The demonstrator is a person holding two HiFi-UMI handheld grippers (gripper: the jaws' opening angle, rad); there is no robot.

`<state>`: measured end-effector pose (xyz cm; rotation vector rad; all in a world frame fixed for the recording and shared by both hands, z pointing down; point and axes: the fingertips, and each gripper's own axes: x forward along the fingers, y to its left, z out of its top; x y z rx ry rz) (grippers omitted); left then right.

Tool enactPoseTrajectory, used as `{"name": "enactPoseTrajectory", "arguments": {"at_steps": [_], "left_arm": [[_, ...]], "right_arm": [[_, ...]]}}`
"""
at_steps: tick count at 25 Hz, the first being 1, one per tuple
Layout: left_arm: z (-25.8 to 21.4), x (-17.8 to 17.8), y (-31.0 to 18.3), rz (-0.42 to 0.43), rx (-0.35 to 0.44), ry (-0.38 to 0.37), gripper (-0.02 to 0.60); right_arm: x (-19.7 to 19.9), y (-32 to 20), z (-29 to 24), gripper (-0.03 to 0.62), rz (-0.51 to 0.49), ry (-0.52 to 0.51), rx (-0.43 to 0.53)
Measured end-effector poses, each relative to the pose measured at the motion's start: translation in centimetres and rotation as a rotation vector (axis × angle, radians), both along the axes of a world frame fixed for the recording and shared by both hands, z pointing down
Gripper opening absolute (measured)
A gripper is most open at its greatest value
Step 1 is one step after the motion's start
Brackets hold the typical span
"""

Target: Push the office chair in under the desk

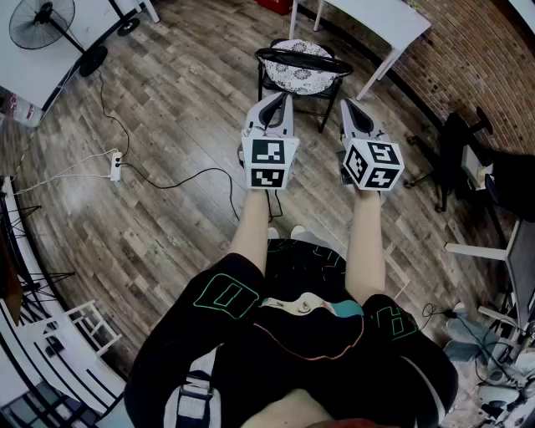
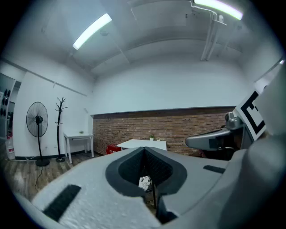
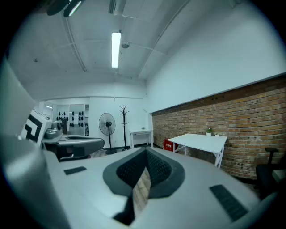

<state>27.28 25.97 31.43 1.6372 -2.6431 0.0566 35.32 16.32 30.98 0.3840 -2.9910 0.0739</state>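
Hovering short of the chair: left gripper and right gripper, both with jaws together, empty. Chair stands clear of the desk. Next, I'd say: meet its near rim, push.

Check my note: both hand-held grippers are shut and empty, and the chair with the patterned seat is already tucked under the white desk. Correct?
Not quite. The head view shows the chair standing on open floor clear of the white desk, its whole seat uncovered, not tucked under. The rest holds: the left hand-held gripper and right hand-held gripper are shut and empty.
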Motion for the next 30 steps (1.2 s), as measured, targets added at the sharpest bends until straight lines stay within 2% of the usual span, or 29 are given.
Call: {"name": "enactPoseTrajectory", "arguments": {"at_steps": [6,11,16,25,30], "left_arm": [[-0.6,0.7,0.0,0.004,-0.004,-0.011,0.009],[-1.1,-0.4,0.8,-0.01,0.006,-0.017,0.009],[-1.5,-1.1,1.3,-0.025,0.024,-0.024,0.008],[-0.9,-3.3,3.0,-0.057,0.039,0.009,0.008],[-1.0,-3.9,2.9,-0.045,0.055,0.021,0.009]], "right_arm": [[0.7,0.1,-0.5,0.003,-0.003,-0.005,0.008],[0.0,0.2,-2.0,0.003,0.028,-0.054,0.051],[-0.4,0.3,-2.3,0.004,0.017,-0.052,0.053],[-2.5,1.6,-2.3,0.005,-0.011,-0.041,0.065],[-2.7,1.5,-2.8,0.005,0.0,-0.035,0.076]]}}
